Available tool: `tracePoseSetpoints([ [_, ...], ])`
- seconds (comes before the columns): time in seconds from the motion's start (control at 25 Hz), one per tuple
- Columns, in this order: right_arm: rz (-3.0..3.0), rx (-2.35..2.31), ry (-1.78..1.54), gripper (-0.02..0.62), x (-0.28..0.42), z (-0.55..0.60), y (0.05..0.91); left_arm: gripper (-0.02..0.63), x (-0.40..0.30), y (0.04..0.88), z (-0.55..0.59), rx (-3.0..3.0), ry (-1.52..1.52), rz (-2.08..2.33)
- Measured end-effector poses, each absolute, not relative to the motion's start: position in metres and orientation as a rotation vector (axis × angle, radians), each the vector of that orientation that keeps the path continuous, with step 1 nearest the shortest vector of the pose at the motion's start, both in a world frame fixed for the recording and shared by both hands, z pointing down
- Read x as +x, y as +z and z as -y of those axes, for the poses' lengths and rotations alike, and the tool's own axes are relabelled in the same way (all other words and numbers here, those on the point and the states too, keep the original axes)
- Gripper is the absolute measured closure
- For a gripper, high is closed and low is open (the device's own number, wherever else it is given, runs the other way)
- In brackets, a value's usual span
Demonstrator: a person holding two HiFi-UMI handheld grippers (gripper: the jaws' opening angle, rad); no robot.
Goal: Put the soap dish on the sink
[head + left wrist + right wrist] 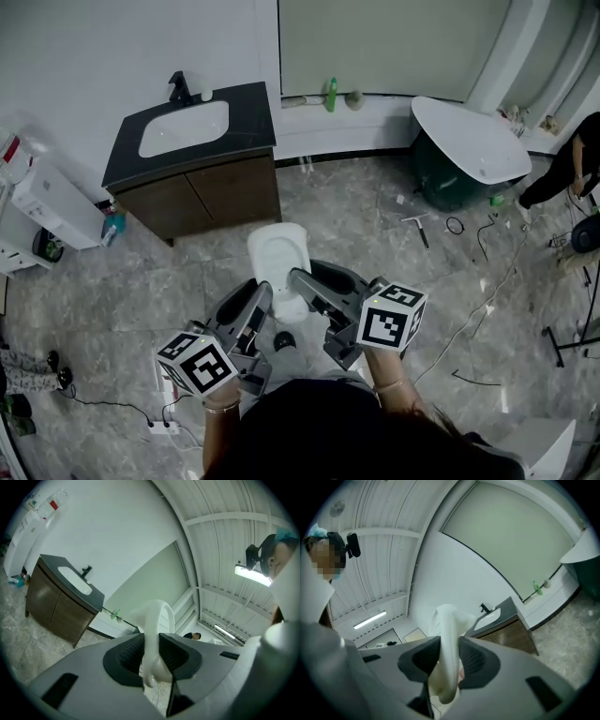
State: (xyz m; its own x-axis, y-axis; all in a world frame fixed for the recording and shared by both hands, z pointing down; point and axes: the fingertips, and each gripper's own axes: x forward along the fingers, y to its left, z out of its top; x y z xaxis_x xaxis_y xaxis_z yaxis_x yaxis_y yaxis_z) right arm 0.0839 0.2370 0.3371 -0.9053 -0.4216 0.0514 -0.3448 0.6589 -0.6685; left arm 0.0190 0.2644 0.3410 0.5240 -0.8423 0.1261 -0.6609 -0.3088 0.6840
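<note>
I carry the white oval soap dish (278, 255) above the floor, gripped from both sides. My left gripper (263, 298) is shut on its left rim, and the rim shows edge-on between the ribbed pads (151, 648). The right gripper (302, 286) is shut on the dish's right rim (447, 653). Ahead stands the sink (184, 127), a white basin in a black counter on a brown cabinet (202, 192) with a black faucet (180, 89). This vanity appears at the left in the left gripper view (65, 592) and at the middle right in the right gripper view (501, 620).
A white freestanding bathtub (469, 141) stands at the back right, with cables (487, 234) and tools strewn on the marble floor around it. A green bottle (331, 94) sits on the window ledge. White appliances (47, 202) are at the left. A person (572, 169) crouches at the far right.
</note>
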Motion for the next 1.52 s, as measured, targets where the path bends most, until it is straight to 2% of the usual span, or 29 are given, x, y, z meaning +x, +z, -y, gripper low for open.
tracePoseSetpoints([
  [0.32,-2.763,-0.696,-1.078,0.468,0.034,-0.149,0.336,0.502,-0.032,0.339,-0.173,2.070,-0.327,1.199],
  [0.68,-2.747,-0.719,-1.122,0.468,0.016,-0.040,0.362,0.502,-0.051,0.366,-0.063,2.041,-0.320,1.182],
  [1.2,-2.785,-0.603,-1.106,0.468,-0.015,0.180,0.343,0.502,-0.079,0.344,0.152,2.049,-0.334,1.269],
  [1.52,-2.817,-0.549,-1.169,0.468,-0.043,0.263,0.364,0.502,-0.106,0.365,0.232,1.995,-0.322,1.307],
])
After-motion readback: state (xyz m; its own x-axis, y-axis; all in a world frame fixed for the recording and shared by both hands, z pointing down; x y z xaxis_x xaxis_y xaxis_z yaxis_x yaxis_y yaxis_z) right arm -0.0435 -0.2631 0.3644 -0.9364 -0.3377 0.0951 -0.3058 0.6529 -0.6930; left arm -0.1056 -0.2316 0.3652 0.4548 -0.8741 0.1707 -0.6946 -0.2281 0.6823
